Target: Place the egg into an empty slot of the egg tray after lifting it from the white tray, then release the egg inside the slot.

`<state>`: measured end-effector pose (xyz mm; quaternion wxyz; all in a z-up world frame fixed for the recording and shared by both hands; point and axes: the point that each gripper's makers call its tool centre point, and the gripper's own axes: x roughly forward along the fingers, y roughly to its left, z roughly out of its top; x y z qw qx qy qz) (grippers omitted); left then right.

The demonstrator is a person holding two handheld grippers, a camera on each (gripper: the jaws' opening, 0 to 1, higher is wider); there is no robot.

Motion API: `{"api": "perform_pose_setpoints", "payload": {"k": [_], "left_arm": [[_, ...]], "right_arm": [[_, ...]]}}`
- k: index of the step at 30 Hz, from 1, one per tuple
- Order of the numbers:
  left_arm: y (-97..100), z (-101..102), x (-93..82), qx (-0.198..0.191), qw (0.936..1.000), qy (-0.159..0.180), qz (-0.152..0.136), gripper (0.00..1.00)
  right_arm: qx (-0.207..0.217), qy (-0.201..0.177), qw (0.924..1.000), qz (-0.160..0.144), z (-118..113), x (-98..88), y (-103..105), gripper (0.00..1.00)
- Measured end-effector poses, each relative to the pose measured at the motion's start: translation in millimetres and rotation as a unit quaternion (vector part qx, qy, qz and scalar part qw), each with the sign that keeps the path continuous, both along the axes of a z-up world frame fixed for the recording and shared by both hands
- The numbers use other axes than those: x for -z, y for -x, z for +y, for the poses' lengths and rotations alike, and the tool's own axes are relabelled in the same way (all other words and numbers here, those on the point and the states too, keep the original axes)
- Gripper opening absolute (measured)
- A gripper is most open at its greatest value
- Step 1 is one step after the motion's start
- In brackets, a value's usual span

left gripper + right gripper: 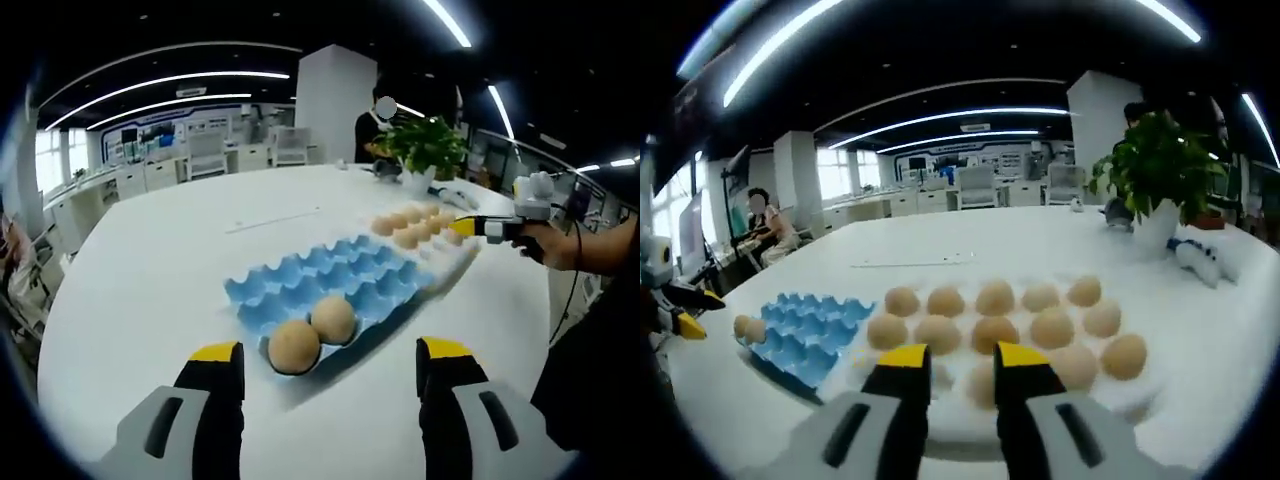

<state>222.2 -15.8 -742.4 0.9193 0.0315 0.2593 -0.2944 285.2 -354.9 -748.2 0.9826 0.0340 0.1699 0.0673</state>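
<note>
A blue egg tray lies on the white table, with two brown eggs in its nearest slots. My left gripper hovers open just in front of those two eggs, nothing between its jaws. Beyond lies the white tray carrying several eggs, with my right gripper over its far side. In the right gripper view, my right gripper has its jaws drawn close on a front-row egg, low over the white tray. The blue egg tray lies to the left, by my left gripper.
A potted plant stands at the table's far side past the white tray, with small objects next to it. A hand holds the right gripper. A person sits at a desk far off. Bare tabletop stretches left of the blue tray.
</note>
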Motion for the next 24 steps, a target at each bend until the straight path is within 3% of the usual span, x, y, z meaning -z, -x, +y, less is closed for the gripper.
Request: {"api": "perform_pose_setpoints", "payload": {"k": [3, 8, 11, 12, 13, 17, 21, 24], "left_arm": [[0.2, -0.4, -0.4, 0.001, 1.0, 0.0, 0.0, 0.69], [0.2, -0.4, 0.3, -0.001, 1.0, 0.001, 0.002, 0.69], [0.7, -1.1, 0.0, 0.0, 1.0, 0.001, 0.001, 0.68], [0.9, -1.1, 0.4, 0.001, 1.0, 0.0, 0.001, 0.67], [1.1, -1.1, 0.8, 0.001, 1.0, 0.0, 0.001, 0.68], [0.7, -1.0, 1.7, -0.001, 1.0, 0.001, 0.001, 0.68], [0.4, -0.9, 1.6, 0.001, 1.0, -0.001, 0.0, 0.67], [0.1, 0.2, 0.9, 0.0, 1.0, -0.001, -0.001, 0.67]], "right_arm": [[0.021, 0.003, 0.9997, 0.009, -13.0, 6.7, -0.6, 0.24], [0.016, 0.009, 0.9995, 0.024, -13.4, 20.1, -4.3, 0.25], [-0.01, 0.054, 0.9954, 0.079, -12.1, 39.6, -3.1, 0.27], [-0.024, 0.082, 0.9949, 0.055, -10.4, 34.0, -8.1, 0.27], [-0.027, 0.094, 0.9933, 0.062, -10.9, 36.2, -8.0, 0.27], [-0.039, 0.082, 0.9937, 0.066, -10.7, 35.6, -7.9, 0.27], [-0.05, 0.104, 0.9916, 0.058, -7.7, 35.5, -9.0, 0.28], [-0.04, 0.079, 0.9936, 0.07, -9.7, 35.8, -9.6, 0.27]]}}
